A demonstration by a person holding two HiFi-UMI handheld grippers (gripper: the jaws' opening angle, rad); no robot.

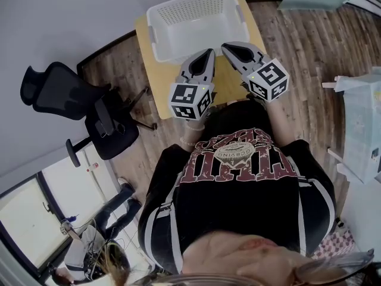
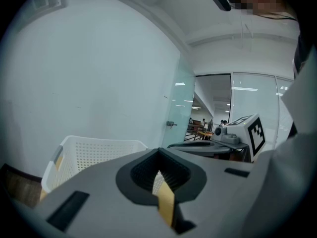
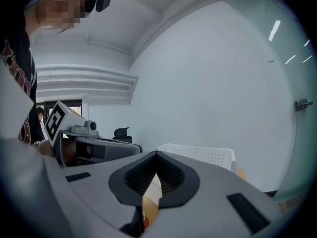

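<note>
The white basket (image 1: 156, 39) sits at the far end of the yellow bench (image 1: 152, 76). Just before it hover the left tongs (image 1: 206, 55) and right tongs (image 1: 229, 47), each pressed together on nothing. A black office chair (image 1: 77, 100) stands beside the bench.

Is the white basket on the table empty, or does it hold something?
Empty: in the head view the basket shows only its bare white floor and walls.

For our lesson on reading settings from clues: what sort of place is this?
Probably an office or lab workroom: a black swivel chair on a wood-pattern floor, a small yellow table bearing a white basket, and a glass partition in the left gripper view.
</note>
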